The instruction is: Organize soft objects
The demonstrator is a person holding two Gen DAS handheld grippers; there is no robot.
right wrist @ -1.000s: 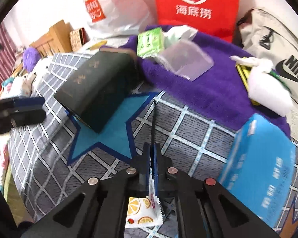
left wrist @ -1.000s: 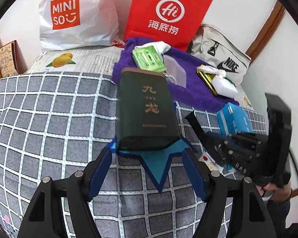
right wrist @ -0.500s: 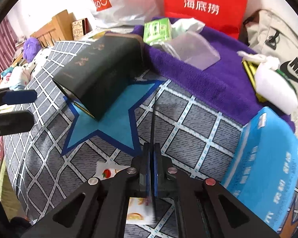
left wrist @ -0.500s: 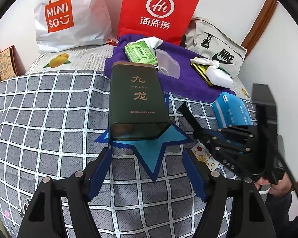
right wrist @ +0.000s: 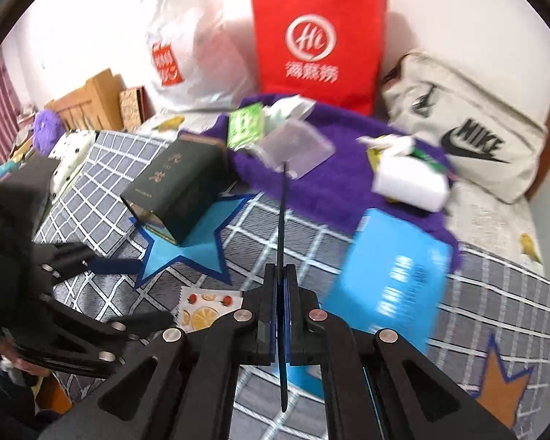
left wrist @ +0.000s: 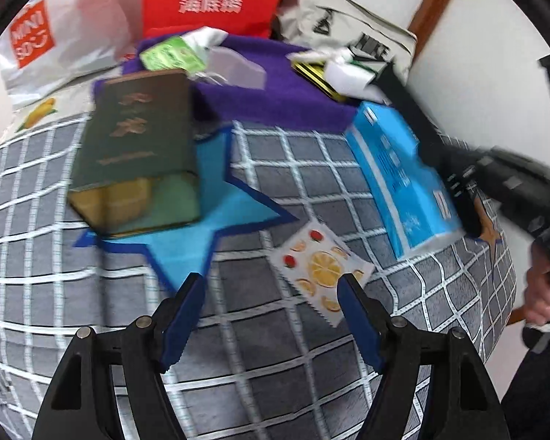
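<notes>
My left gripper [left wrist: 273, 293] stands open just above the checked bedspread [left wrist: 311, 168]. A fruit-print packet [left wrist: 322, 267] lies flat by its right finger [left wrist: 359, 311], not gripped. A dark green box [left wrist: 135, 154] rests on a blue star patch [left wrist: 216, 227] to the left. Right of the packet lies a blue tissue pack [left wrist: 399, 179]. My right gripper [right wrist: 283, 172] is shut on nothing and hovers over the bedspread, between the packet [right wrist: 201, 308] and the tissue pack [right wrist: 392, 278]. Behind lies a purple towel [right wrist: 341, 183] with a white pad [right wrist: 410, 179].
A red bag [right wrist: 315, 44], a white shopping bag [right wrist: 187, 51] and a beige Nike bag [right wrist: 465, 135] line the wall. A green packet [right wrist: 245, 124] and a clear pouch [right wrist: 297, 146] lie on the towel. A hand [left wrist: 539, 289] holds the right gripper at the bed's edge.
My left gripper has swung right from the green box and down to the fruit packet. The right gripper has risen and drawn back from over that packet, still shut.
</notes>
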